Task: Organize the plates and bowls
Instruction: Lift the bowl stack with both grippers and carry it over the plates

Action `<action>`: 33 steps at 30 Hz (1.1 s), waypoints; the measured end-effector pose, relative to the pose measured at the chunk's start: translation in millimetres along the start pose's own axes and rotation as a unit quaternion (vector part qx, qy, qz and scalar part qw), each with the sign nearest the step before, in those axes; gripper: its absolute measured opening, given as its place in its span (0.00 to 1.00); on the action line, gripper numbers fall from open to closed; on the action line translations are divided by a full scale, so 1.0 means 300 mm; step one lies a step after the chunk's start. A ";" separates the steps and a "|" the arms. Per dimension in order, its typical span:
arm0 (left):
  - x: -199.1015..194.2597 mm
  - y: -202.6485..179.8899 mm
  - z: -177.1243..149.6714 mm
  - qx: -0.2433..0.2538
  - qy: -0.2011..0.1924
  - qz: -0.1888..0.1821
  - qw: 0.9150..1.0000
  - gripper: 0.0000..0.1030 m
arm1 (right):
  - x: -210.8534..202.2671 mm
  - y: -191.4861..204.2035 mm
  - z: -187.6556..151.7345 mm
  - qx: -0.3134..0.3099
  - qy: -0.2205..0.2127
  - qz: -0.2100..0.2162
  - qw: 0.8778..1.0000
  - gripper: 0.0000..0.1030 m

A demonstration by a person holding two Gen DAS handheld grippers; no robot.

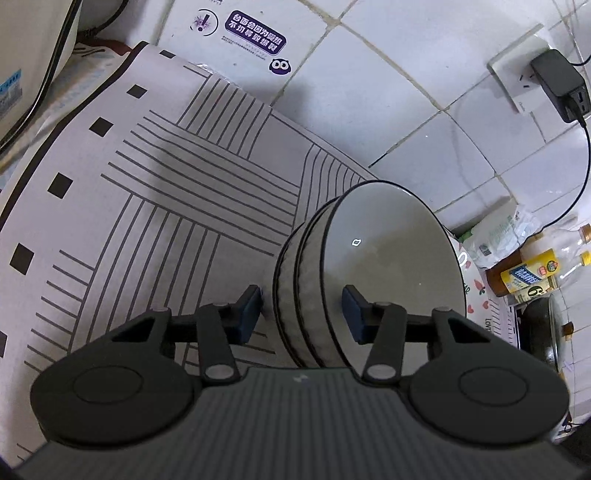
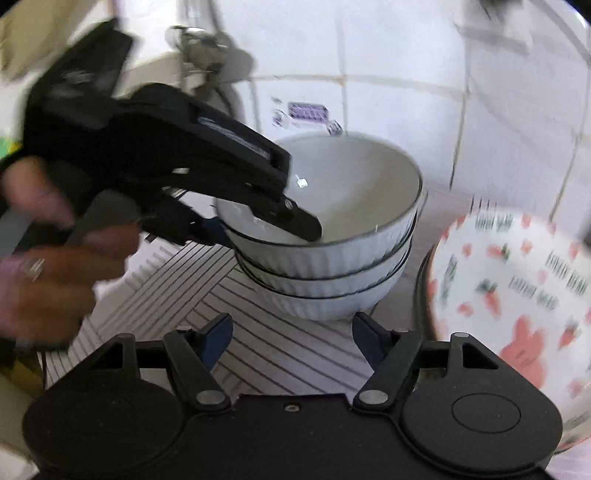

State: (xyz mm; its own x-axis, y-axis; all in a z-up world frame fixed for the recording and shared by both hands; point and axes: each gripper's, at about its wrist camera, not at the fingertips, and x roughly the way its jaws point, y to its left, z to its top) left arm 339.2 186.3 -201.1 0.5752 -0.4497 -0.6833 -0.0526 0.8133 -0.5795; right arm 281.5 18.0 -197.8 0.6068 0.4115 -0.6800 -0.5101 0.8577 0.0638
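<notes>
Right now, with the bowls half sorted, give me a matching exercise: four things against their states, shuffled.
Things:
1. bowls
2. plate
3. charger
4. right gripper

States:
A. plugged into the wall socket
B. white, ribbed, stacked three high
C. fingers apart, nothing between them
D. pink rabbit print, lying right of the bowls

Pairs: 1-B, 2-D, 3-A, 4-C

Purple Chinese warning sticker (image 1: 255,31) on wall tile; "6" on bottle label (image 1: 532,278).
</notes>
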 end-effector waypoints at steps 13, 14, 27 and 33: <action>0.007 0.025 0.002 -0.019 0.010 -0.022 1.000 0.45 | -0.005 -0.080 0.053 -0.199 -0.012 -0.013 0.980 0.96; 0.008 0.027 0.003 -0.020 0.011 -0.023 0.999 0.46 | 0.002 -0.063 0.058 -0.210 -0.007 -0.013 0.978 0.96; 0.018 0.029 0.007 -0.008 0.018 -0.036 0.999 0.46 | 0.140 -0.059 0.102 -0.250 0.025 0.008 0.968 1.00; 0.023 0.035 0.012 -0.018 0.017 -0.041 0.999 0.46 | 0.217 -0.042 0.110 -0.247 0.052 -0.003 0.968 1.00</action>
State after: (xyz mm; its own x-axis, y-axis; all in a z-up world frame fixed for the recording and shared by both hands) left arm 345.4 193.1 -210.3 0.5513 -0.5260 -0.6476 -0.0370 0.7600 -0.6489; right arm 347.5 44.1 -218.8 0.5591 0.3525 -0.7504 -0.7515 0.5978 -0.2791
